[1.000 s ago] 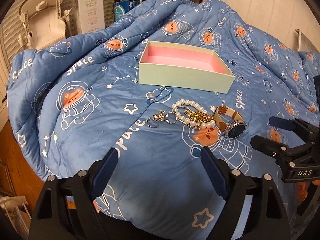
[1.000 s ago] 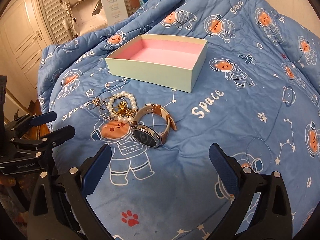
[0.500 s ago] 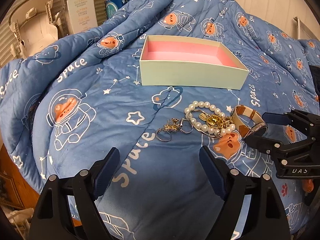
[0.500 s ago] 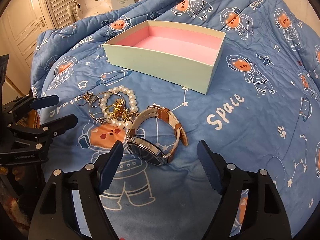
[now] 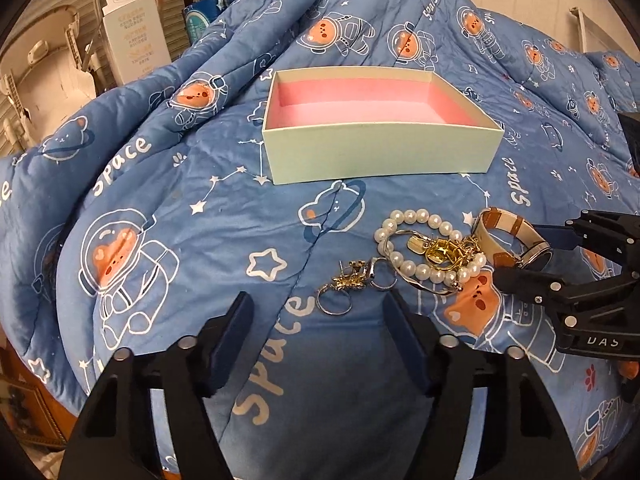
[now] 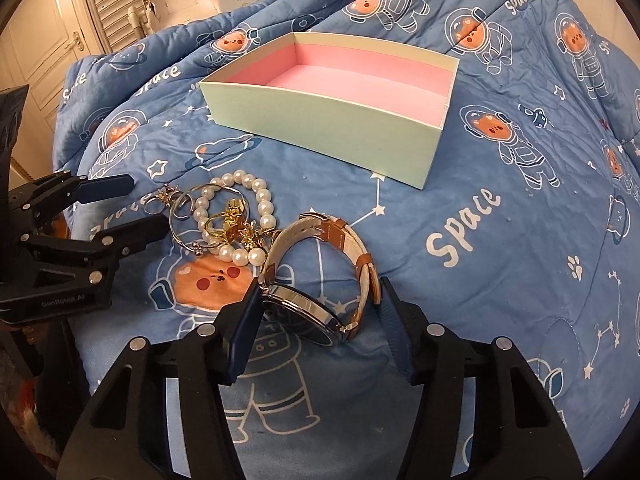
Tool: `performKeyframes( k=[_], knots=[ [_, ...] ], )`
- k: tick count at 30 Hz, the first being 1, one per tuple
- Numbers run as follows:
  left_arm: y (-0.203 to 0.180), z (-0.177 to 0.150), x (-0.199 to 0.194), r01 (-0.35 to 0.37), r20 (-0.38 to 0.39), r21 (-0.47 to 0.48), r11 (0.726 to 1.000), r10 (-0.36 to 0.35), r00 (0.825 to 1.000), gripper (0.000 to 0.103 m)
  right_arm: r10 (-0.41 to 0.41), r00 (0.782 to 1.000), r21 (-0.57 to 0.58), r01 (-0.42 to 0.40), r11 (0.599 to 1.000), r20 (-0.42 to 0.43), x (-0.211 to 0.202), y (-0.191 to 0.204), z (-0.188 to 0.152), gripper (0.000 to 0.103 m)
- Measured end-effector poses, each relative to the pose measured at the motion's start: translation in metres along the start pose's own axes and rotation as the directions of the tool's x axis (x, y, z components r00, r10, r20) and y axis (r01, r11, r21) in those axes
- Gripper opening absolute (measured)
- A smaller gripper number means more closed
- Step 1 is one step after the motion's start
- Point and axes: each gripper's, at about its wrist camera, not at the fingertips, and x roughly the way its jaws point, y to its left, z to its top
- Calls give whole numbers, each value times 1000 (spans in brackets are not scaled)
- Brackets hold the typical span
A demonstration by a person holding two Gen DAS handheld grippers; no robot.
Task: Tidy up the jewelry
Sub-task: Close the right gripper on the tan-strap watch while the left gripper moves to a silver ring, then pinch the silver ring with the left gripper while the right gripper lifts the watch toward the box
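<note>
A wristwatch with a dark round dial, silver case and cream-and-tan leather strap [image 6: 316,276] lies on its side on a blue quilt printed with astronaut bears and the word "Space" [image 6: 500,240], close to the quilt's near edge. Touching its strap on the left is a white pearl-bead bracelet [image 5: 424,246] tangled with gold charms [image 5: 442,250] and a thin silver bangle; beside these lie silver rings and small gold trinkets [image 5: 352,284]. Behind the heap, toward the middle of the quilt, stands an open pale-green rectangular cardboard box with a pink lining [image 5: 380,152], nothing visible inside. The right gripper [image 6: 320,316] straddles the watch case, its blue-padded jaws half wide and closing, the left pad just at the case, the right pad apart from the strap. The left gripper [image 5: 320,320], jaws likewise half wide and closing, hovers just short of the rings, nothing between them.
</note>
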Motion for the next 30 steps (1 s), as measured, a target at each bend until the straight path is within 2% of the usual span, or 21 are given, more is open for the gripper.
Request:
performKeyframes(
  k=[2,5,8,13,21,30],
  knots=[
    [0,0,2,16,-8,22,1000,-16,1000,42,3,1000,3,-3,1000,1,0,-1,-1,54],
    [1,-1,2,33,-9,36,999,-33,999,28,5,1000,7,-5,1000,1,0,-1,-1,53],
    [-2,-1,3,49,-14,51,997,-49,999,18,6,1000,11,-6,1000,3,-1,-1,-1,50],
    [-6,-2,2,50,-9,62,997,-50,999,18,11,1000,19,-11,1000,4,-1,-2,-1,45],
    [7,-9,-9,90,11,-15,996,-90,996,18,31,999,34,-31,999,5,-7,-8,-4,42],
    [19,-7,-28,140,57,-101,985,-135,989,18,113,993,70,-114,991,20,-29,-19,-6,42]
  ],
)
